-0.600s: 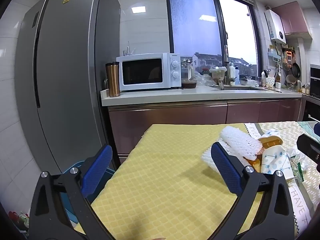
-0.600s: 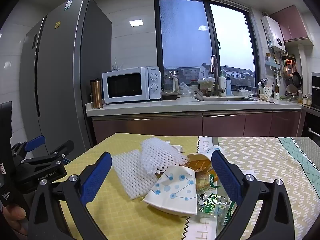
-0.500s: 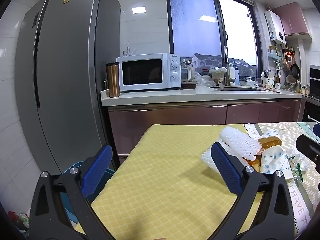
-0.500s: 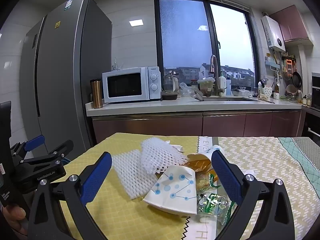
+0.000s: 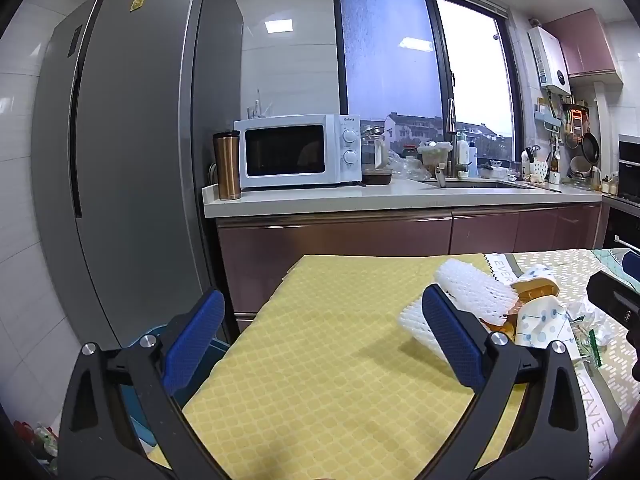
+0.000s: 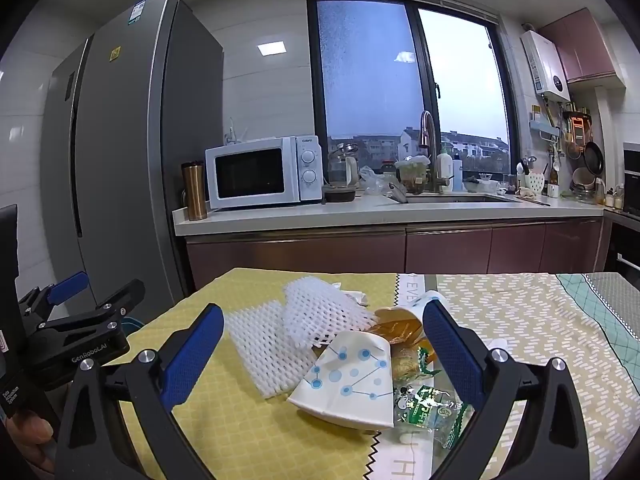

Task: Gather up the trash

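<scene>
Nothing has moved since the earlier frames: both hands keep their place. I hold my right hand-held gripper [image 6: 320, 356] wide open and empty above the trash pile on the counter [image 6: 520, 320]. Between its blue fingers, lower down, lies a flattened white paper cup [image 6: 348, 380] with blue dots, and just beside it a clear wrapper [image 6: 428, 408] with green print. Behind them lie two pieces of white foam net [image 6: 320, 312], touching each other, and a tipped cup [image 6: 400, 324] with brown content. My left hand-held gripper [image 5: 320, 340] is also wide open and holds nothing; it hangs over the yellow cloth [image 5: 340, 360], left of the pile. Far behind stand a microwave [image 6: 264, 172] and a grey fridge [image 6: 132, 140].
</scene>
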Demonstrator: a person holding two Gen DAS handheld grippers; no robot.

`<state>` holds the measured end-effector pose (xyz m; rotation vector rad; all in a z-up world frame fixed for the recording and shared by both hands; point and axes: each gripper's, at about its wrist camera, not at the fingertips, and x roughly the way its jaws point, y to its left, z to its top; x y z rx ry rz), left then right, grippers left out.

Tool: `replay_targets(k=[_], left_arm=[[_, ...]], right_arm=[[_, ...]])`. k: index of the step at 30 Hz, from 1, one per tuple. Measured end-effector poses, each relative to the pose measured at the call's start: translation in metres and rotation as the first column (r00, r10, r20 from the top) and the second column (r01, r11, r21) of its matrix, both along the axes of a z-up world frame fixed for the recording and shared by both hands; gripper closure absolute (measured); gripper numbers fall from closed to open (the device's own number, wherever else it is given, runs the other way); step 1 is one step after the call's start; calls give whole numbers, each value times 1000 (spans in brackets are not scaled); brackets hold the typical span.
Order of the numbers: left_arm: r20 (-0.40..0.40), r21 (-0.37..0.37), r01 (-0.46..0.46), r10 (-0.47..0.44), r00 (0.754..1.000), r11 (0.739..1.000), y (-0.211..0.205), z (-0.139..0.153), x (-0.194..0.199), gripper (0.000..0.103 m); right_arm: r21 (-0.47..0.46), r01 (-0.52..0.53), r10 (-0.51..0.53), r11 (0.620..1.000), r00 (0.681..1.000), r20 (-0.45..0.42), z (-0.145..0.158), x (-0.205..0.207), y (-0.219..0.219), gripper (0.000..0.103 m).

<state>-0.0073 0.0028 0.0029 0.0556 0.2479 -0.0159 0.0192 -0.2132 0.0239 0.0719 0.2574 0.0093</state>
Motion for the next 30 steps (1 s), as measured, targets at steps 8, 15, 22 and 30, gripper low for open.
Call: replay_targets(k=[8, 15, 22, 30], left_arm=[[12, 0, 1, -1, 1000, 1000, -2, 2, -4, 6], [13, 0, 7, -7, 1000, 1000, -2, 3, -6, 6], [14, -5, 9, -9, 1000, 1000, -1, 2, -7, 6], [15, -5, 10, -10, 1000, 1000, -2, 3, -8, 6]], right_arm=[[7, 3, -3, 1000, 1000, 5, 2, 2, -4, 7], [8, 2, -2, 1000, 1000, 8, 1, 1, -4, 7], [11, 1, -1, 1000, 1000, 7, 2, 1, -6, 7], [9, -1, 1, 1000, 1000, 6, 1, 3, -5, 7]])
